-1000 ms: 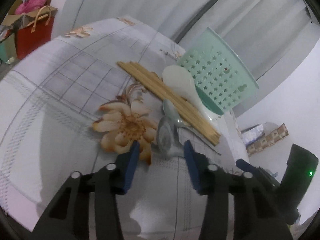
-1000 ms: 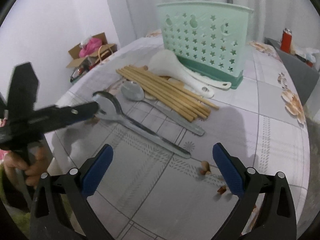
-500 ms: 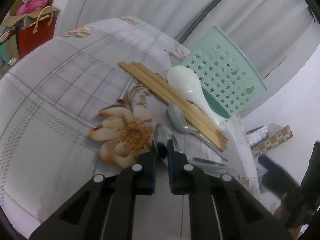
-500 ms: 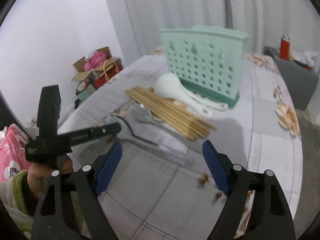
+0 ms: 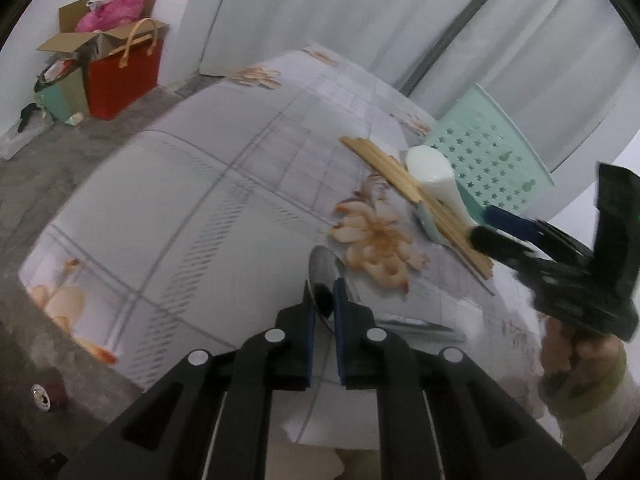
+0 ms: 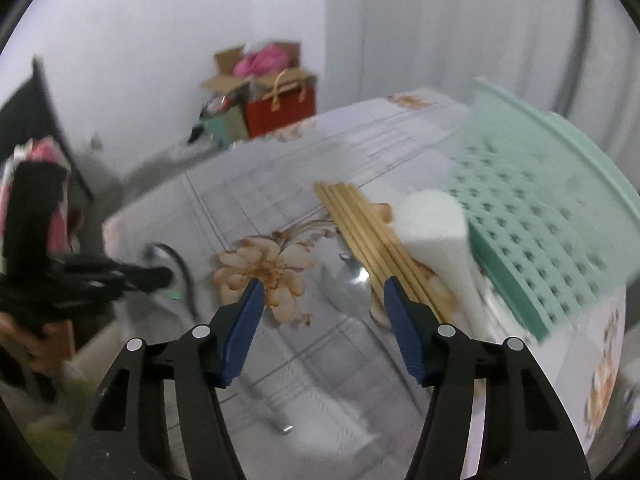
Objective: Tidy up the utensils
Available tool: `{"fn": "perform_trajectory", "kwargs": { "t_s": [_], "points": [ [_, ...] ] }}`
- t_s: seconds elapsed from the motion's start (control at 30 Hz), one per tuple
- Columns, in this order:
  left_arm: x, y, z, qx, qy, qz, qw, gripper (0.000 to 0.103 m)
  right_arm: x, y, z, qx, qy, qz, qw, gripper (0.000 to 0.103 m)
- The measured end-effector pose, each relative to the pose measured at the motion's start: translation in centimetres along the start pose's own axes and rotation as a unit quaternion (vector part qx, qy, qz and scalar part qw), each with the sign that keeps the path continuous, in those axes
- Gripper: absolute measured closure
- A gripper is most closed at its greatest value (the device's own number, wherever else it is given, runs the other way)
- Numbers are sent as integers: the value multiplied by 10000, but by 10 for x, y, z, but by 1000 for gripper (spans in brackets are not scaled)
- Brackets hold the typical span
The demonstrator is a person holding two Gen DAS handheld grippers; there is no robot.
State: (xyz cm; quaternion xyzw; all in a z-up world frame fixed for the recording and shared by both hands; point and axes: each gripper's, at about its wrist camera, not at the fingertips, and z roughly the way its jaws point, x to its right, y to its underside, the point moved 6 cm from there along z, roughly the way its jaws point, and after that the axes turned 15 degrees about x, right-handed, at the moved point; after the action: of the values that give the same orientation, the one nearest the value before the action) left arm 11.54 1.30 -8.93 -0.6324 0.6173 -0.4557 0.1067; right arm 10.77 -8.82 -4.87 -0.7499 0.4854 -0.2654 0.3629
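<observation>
**Q:** Spoon (image 5: 325, 278) — where does it sit, and what holds it?

**A:** Its steel bowl stands between the blue pads of the left gripper (image 5: 323, 307), which are pressed together on it, above the flowered tablecloth (image 5: 180, 208). The handle runs off to the right, low over the cloth, and is blurred.

**Q:** And the right gripper (image 6: 324, 312)?

**A:** Its fingers stand wide apart with nothing between them. It hangs over a second spoon (image 6: 354, 276) that lies on the cloth, just left of the chopsticks (image 6: 360, 224).

**Q:** How are the remaining utensils arranged?

**A:** The chopsticks lie in a bundle. A white rice paddle (image 6: 436, 220) rests on their right side, touching the mint-green utensil basket (image 6: 552, 208), which stands at the far right of the table.

**Q:** What lies beyond the table?

**A:** On the floor at the far left, against the wall, stand a red bag (image 5: 124, 72) and a cardboard box (image 5: 80, 40) holding something pink.
</observation>
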Motion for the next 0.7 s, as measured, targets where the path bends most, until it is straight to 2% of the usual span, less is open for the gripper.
{"fn": "perform_trajectory", "kwargs": {
  "t_s": [0.27,0.5,0.63,0.7],
  "points": [
    [-4,1,-3,28,-23,195,9998,94,-3,14,37,-458,197,-538,9973,57],
    [-6,1,-3,19,10,161,9999,93,-5,14,39,-271,355,-671,9967,65],
    [-5,1,-3,16,20,150,9999,93,-7,13,39,-238,533,-742,9955,83],
    [-5,1,-3,18,21,147,9999,93,-7,13,39,-212,581,-722,9955,87]
  ]
}}
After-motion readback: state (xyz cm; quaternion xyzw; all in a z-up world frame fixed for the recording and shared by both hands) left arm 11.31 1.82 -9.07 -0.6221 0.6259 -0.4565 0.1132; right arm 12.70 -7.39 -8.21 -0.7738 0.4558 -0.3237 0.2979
